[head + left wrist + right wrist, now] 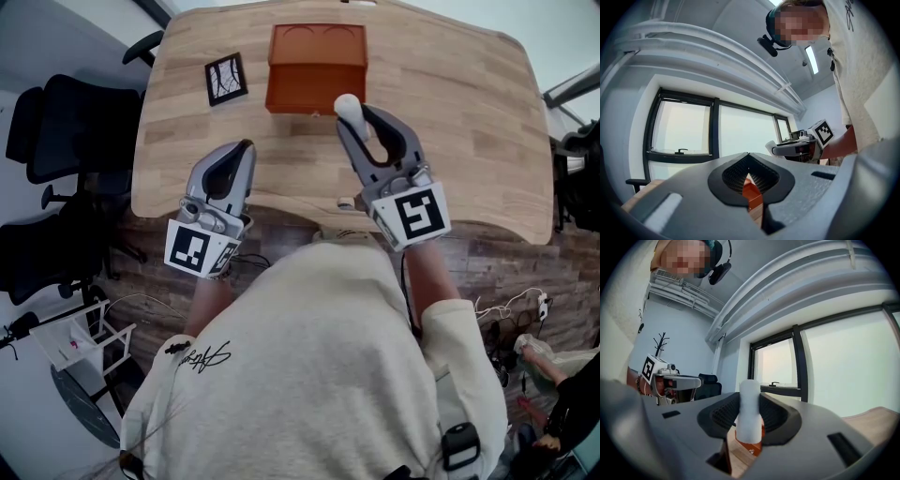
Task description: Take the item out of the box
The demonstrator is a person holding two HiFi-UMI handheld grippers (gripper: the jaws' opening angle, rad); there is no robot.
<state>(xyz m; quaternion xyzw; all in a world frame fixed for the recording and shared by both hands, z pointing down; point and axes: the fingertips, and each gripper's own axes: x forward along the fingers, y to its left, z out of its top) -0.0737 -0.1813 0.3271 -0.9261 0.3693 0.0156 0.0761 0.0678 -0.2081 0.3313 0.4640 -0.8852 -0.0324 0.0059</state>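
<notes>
**A:** What has the right gripper got?

**B:** Its jaws stand wide, yet they are closed on a white cylinder. The pads press on both flanks, and the cylinder's rounded top pokes up past the fingertips.

**A:** And the box?

**B:** The orange box lies just beyond the fingertips. The cylinder sits about over its near wall and looks clear of it, though I cannot tell how high.

**A:** How should this step be finished?

**B:** I'd hold the squeeze even and the gripper level. Then draw back toward the body and set the base flat on bare table before letting go. A tall, narrow piece like this could topple.

**A:** Is anything in the way?

**B:** Not that I can see. The left gripper is off to the left, well apart, its jaws together on nothing. Beyond it lies a black-and-white patterned card, left of the box. Office chairs stand past the table's left edge.
</notes>
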